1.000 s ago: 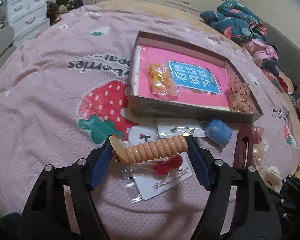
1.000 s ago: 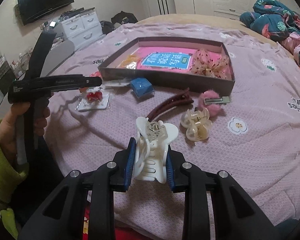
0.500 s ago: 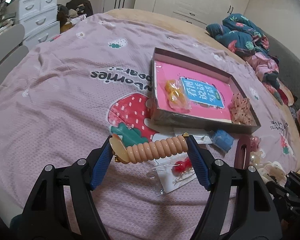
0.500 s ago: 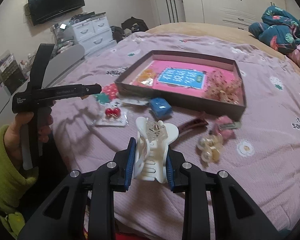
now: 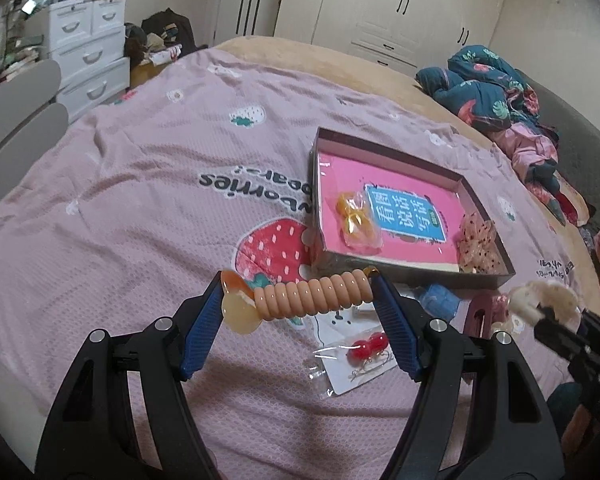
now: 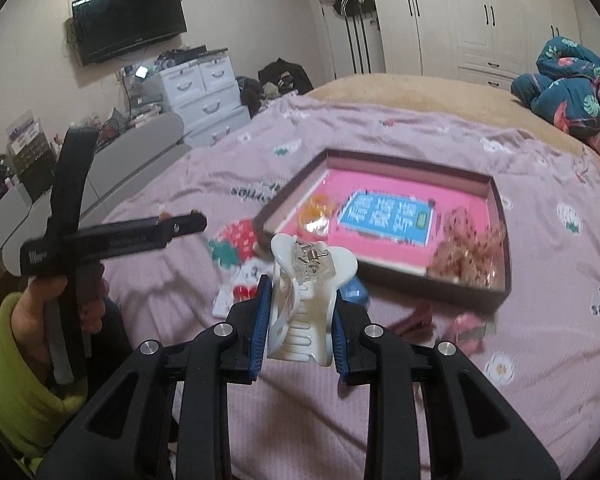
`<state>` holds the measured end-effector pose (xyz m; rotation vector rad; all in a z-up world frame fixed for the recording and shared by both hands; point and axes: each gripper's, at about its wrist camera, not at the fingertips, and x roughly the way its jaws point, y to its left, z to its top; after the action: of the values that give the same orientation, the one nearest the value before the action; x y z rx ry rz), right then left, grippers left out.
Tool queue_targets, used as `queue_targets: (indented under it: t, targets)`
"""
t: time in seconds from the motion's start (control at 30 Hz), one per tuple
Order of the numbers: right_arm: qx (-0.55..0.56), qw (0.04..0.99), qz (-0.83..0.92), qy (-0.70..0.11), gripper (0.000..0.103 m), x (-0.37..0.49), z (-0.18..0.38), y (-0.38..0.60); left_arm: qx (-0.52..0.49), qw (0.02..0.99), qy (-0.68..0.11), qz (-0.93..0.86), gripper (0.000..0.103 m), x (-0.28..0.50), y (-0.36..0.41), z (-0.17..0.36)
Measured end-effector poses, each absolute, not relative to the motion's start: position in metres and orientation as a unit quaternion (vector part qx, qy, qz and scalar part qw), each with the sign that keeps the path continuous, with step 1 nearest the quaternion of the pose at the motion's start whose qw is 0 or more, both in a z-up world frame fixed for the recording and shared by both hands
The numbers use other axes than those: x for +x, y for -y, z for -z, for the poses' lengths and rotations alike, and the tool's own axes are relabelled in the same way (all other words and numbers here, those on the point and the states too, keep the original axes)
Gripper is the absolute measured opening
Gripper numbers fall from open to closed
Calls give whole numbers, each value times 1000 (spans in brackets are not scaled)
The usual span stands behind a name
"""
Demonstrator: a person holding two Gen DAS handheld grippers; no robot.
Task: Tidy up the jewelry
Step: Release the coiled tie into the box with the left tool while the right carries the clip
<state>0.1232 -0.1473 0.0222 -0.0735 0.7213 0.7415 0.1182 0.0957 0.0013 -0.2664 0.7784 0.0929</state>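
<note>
Both grippers have lifted off the bedspread since a second ago, so the box (image 5: pixel 485 193) now sits well beyond the jaws, looks like drop-off is next. Left gripper (image 5: pixel 300 304) is spread wide, clamping the peach coil hair tie (image 5: pixel 312 295) end to end; right gripper (image 6: pixel 301 317) is nearly closed on the white claw clip (image 6: pixel 300 308). Right view's pretty blurry, so the loose bits below the jaws are hard to make out.

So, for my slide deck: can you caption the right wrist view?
Right gripper clamps a white claw clip above the pink bedspread, facing the jewelry tray.
</note>
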Motion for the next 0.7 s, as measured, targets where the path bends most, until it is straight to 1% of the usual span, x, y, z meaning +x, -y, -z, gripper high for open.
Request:
queue_targets:
  t: [0.33, 0.7]
  targets:
    - [-13, 883, -351, -311, 26, 147, -53, 152, -124, 925, -357, -45, 64, 130, -88, -27]
    - [10, 904, -323, -280, 26, 176, -78, 174, -115, 931, -345, -21, 64, 170, -61, -44]
